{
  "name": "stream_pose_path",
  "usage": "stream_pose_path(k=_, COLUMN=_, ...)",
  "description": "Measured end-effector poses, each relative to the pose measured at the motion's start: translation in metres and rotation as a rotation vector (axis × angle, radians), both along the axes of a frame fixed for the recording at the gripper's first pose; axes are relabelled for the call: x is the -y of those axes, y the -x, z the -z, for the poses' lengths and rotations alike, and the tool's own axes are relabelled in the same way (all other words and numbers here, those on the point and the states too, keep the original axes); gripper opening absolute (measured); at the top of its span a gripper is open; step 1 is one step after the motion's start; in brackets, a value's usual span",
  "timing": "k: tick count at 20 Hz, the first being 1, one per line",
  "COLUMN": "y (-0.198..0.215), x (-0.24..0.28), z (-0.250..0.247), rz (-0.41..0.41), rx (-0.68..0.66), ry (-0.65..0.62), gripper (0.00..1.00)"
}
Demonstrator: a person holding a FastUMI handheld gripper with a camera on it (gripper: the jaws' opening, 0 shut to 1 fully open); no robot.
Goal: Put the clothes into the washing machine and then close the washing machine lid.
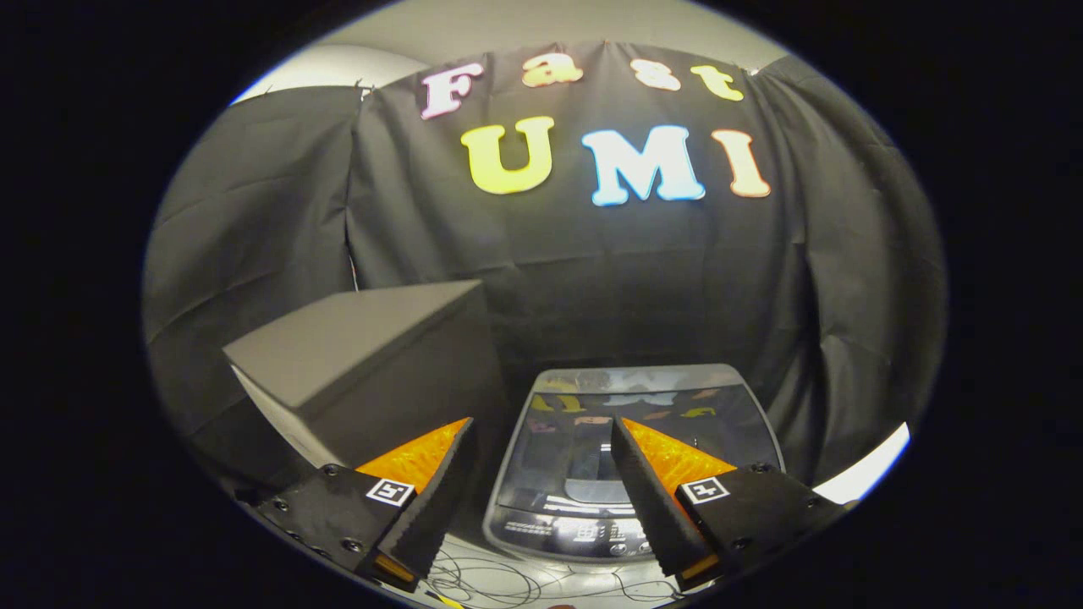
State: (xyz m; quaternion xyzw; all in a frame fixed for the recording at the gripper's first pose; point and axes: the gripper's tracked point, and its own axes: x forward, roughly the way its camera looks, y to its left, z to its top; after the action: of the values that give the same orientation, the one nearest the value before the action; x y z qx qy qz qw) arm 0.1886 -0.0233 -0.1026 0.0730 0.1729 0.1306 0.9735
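A small top-loading washing machine [630, 385] stands on the floor below and ahead of my gripper [541, 427]. Its dark glass lid [575, 440] lies flat and closed, mirroring the wall behind. The control panel [584, 531] runs along its near edge. My gripper hovers above the machine's near side, open, with nothing between the fingers. One fingertip [461, 427] hangs over the gap beside the machine, the other [622, 427] over the lid. I see no clothes.
A dark cloth-covered box or table [364, 364] stands just left of the machine and rises higher than it. Black cloth walls close in behind and on both sides. Thin cables [508, 584] lie on the pale floor in front of the machine.
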Motion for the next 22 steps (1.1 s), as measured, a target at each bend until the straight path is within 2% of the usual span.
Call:
stream_pose_path(k=5, y=0.092, x=-0.009, z=-0.055, rz=0.047, rx=0.153, ry=-0.041, gripper=0.98)
stream_pose_path(k=8, y=0.14, x=-0.02, z=-0.057, rz=0.036, rx=0.164, ry=-0.026, gripper=0.98)
stream_pose_path(k=11, y=0.183, x=-0.012, z=-0.07, rz=0.073, rx=0.22, ry=-0.019, gripper=0.98)
stream_pose_path(k=16, y=0.221, x=-0.008, z=-0.071, rz=0.091, rx=0.273, ry=0.022, gripper=0.98)
stream_pose_path(k=22, y=0.231, x=0.002, z=-0.083, rz=0.122, rx=0.283, ry=-0.002, gripper=0.98)
